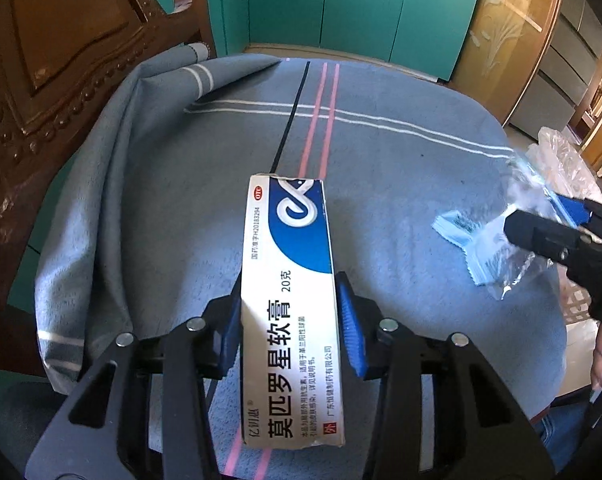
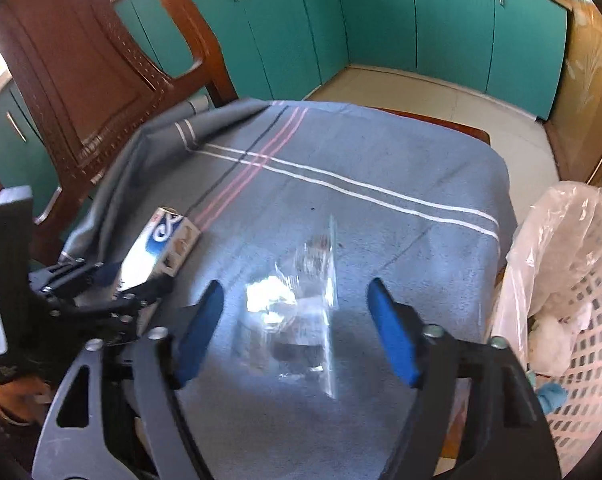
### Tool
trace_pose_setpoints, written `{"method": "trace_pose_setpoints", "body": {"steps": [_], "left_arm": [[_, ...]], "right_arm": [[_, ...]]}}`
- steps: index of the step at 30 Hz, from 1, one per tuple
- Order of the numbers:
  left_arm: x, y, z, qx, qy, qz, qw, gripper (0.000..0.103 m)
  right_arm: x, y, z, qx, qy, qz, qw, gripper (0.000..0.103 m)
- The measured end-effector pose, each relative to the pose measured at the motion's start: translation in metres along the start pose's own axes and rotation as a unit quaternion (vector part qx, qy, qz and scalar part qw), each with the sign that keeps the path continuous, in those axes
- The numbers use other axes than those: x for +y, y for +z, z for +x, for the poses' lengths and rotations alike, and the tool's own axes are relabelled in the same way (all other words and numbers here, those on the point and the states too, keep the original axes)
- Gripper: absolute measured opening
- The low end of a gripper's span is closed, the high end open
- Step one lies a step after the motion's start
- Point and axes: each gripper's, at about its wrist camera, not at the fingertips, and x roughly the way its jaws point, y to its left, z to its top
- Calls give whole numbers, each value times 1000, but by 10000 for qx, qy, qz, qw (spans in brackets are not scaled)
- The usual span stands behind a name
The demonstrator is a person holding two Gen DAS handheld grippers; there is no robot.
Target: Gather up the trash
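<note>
Ointment box (image 1: 289, 300) clamped in left jaws; right jaws wide around clear wrapper (image 2: 301, 300); right view alone shows basket (image 2: 581, 320).

The far half of the blue-grey cloth (image 2: 381, 160) lies bare, open to a gripper from above and from the tiled-floor side. A carved wooden chair (image 2: 81, 60) stands close against the left edge, with the cloth bunched up there. On the right, a lined white basket (image 2: 573, 320) stands just beside the table edge, blocking low passage
</note>
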Motion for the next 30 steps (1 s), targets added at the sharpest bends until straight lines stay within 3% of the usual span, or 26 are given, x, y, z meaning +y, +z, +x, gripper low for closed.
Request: {"method": "trace_pose_setpoints", "body": {"steps": [6, 19, 24, 30], "left_arm": [[-1, 2, 5, 11, 28, 4, 10000, 46], [1, 0, 6, 1, 91, -50, 9999, 59], [-1, -2, 6, -33, 136, 3, 9999, 59], [-1, -2, 4, -51, 35, 29, 10000, 46]], "right_arm": [[-10, 0, 3, -8, -404, 97, 9991, 80], [13, -4, 31, 211, -671, -436, 9966, 81], [25, -7, 39, 253, -829, -690, 9938, 81], [29, -9, 42, 202, -928, -816, 9921, 81]]}}
